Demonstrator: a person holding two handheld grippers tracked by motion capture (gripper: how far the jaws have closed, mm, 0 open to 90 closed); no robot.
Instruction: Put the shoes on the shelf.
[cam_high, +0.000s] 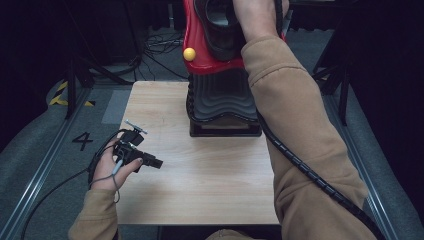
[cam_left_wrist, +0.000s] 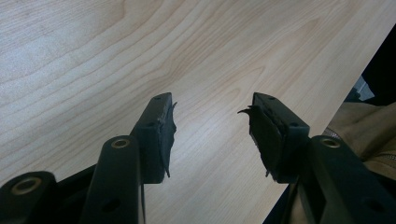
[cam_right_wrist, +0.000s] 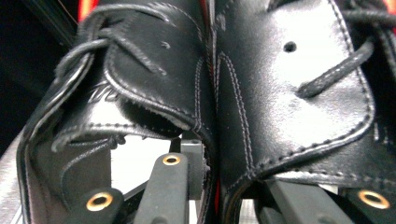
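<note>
Two black leather lace-up shoes (cam_right_wrist: 280, 93) stand side by side, close in front of my right gripper (cam_right_wrist: 219, 158). Its jaws reach into the shoes, one on each side of the two touching inner walls, and look shut on them. In the high view, the right arm reaches up and away to a red and black stand (cam_high: 197, 45), where the hand covers the gripper. A black shoe (cam_high: 220, 20) rests on that stand. My left gripper (cam_high: 156, 163) lies low over the wooden table (cam_high: 210, 175) at its left edge. It is open (cam_left_wrist: 210, 126) with nothing between its fingers.
The stand has a yellow knob (cam_high: 189, 54) and a black ribbed base (cam_high: 222, 102) at the table's far edge. Cables lie on the floor behind it. A grey floor with a painted 4 (cam_high: 82, 140) flanks the table on the left.
</note>
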